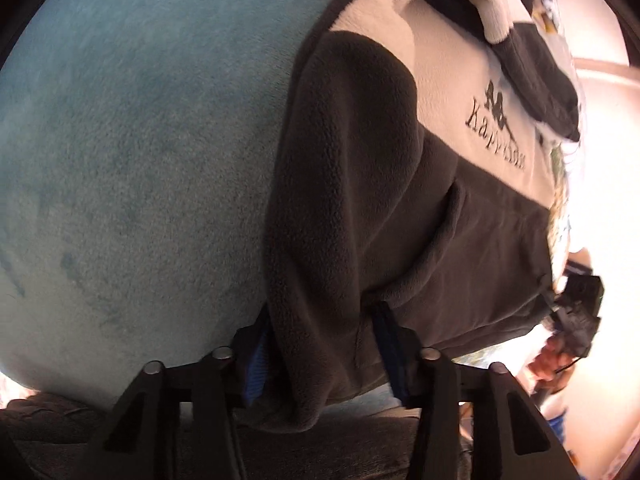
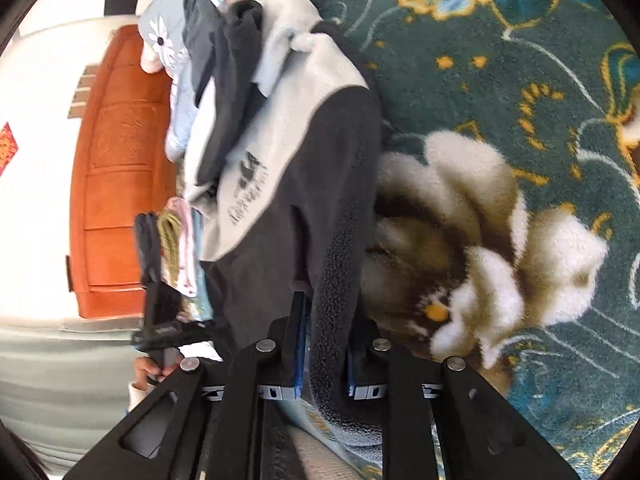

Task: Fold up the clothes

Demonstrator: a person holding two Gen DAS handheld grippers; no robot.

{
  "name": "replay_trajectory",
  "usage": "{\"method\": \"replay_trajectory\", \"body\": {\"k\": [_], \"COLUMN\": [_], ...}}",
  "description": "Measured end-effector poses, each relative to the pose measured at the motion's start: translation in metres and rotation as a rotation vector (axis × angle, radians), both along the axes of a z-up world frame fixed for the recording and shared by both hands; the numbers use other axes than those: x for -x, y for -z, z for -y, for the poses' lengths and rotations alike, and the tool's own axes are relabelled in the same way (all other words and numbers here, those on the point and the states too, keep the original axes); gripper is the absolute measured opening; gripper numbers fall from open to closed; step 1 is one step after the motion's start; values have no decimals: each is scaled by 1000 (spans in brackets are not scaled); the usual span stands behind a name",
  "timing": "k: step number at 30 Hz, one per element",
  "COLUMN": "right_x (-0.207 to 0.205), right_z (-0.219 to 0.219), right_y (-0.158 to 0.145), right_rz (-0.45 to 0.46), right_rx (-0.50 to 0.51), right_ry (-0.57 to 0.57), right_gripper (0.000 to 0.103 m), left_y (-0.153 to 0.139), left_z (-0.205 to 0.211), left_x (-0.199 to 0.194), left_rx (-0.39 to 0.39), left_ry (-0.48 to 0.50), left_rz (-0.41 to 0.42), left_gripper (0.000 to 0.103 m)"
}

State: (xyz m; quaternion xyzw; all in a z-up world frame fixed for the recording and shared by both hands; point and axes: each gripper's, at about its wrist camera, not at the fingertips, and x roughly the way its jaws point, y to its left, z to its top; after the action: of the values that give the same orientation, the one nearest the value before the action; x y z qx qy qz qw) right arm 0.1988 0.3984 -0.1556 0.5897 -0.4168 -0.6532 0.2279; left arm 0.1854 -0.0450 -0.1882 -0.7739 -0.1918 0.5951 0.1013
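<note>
— Item one? 
— Fleece jacket (image 1: 360, 208), dark grey with a pale chest panel, hanging ahead of both tools. 
— Holders? 
— Left hand-held gripper (image 1: 324, 344) pinching a dark fold; right hand-held gripper (image 2: 326, 344) pinching another dark fold. 
— Surroundings? 
— Blue fleece blanket (image 1: 132, 152) left of the left gripper; patterned carpet (image 2: 500, 80) right of the right gripper.
</note>
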Motion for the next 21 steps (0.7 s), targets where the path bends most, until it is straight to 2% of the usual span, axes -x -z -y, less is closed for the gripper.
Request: {"method": "replay_trajectory", "body": {"k": [3,8,12,15,18,21], "right_x": [14,31,45,66,100,143], "right_z": [6,14,14,9,1,-7], "right_y": [-23,-57,-63,-64,-69,-77], "right_rz": [-92,-187,-201,-208,-233,-271], "right_rx": [119,228,271,300,336,352], "right_ry": [22,-26,-51,-33,11,83], "right_gripper": [15,14,14,14,14,14], "left_y": [-16,-58,-67,-65,-70,-81], "left_z": [-3,16,34,44,53,71], "left_x": [-1,-17,-20,-6,21,63], "left_rx": [-9,-147,-239,-324,-387,-426], "left_ry": [30,-14,-80,-156,-222,-332], "left_rz": [-57,-184,-196,-186,-211,-263], "left_gripper": [17,15,14,15,15,15]}}
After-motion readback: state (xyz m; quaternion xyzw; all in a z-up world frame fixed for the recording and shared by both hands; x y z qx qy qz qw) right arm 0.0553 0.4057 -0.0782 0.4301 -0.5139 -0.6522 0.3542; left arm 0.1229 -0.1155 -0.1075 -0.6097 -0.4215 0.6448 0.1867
